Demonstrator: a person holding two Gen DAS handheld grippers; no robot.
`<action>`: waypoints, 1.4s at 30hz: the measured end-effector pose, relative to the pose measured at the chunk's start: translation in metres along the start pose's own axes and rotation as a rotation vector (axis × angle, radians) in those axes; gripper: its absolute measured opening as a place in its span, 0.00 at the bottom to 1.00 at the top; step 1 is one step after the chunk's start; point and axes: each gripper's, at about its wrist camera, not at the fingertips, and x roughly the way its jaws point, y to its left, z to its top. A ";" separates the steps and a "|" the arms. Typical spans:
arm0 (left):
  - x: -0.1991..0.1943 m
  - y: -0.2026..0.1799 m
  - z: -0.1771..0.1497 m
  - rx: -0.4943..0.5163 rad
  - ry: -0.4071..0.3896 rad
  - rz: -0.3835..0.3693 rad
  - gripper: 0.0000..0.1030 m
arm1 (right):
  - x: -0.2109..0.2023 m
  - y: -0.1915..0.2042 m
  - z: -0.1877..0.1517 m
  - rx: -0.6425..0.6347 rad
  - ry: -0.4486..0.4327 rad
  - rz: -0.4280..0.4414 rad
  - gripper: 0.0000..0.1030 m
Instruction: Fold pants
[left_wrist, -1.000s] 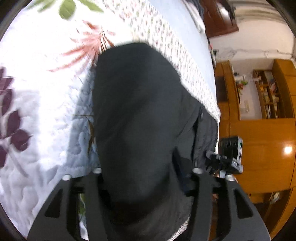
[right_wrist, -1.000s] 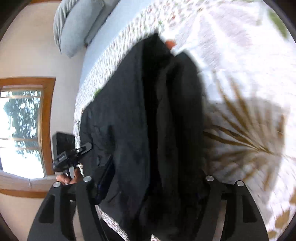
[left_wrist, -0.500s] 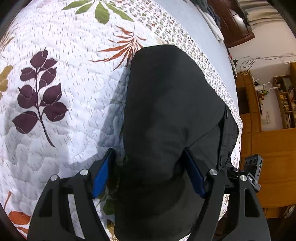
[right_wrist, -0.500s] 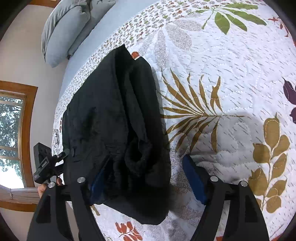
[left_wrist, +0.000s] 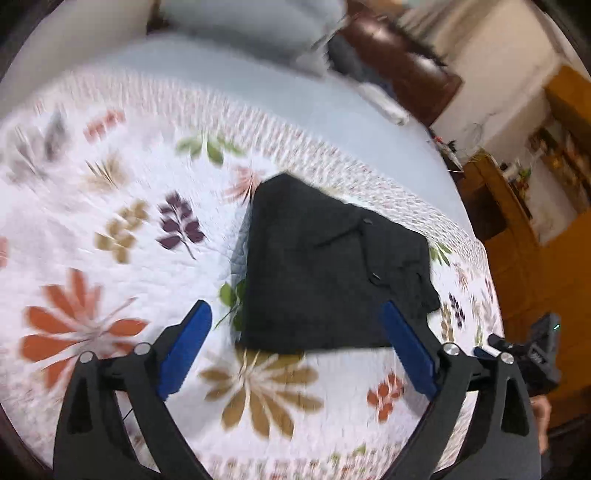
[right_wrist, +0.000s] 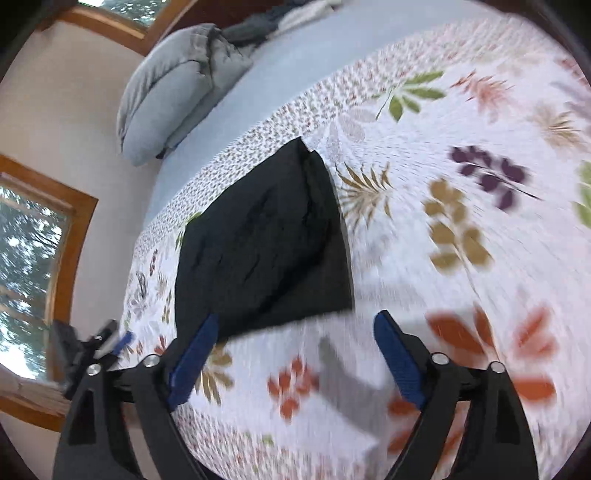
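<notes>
Black pants (left_wrist: 325, 273) lie folded on the leaf-print quilt (left_wrist: 110, 258) of a bed, at 12 o'clock from both grippers. The left gripper (left_wrist: 295, 328) and right gripper (right_wrist: 295, 332) (blue pads on each) hang clear above, jaws just opened wide, nothing between them.
</notes>
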 end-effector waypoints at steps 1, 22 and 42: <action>-0.029 -0.015 -0.014 0.044 -0.045 0.054 0.94 | -0.017 0.009 -0.016 -0.025 -0.021 -0.021 0.92; -0.326 -0.144 -0.173 0.187 -0.232 0.265 0.97 | -0.275 0.174 -0.260 -0.404 -0.342 -0.192 0.96; -0.424 -0.180 -0.236 0.271 -0.336 0.274 0.97 | -0.319 0.241 -0.308 -0.533 -0.388 -0.214 0.96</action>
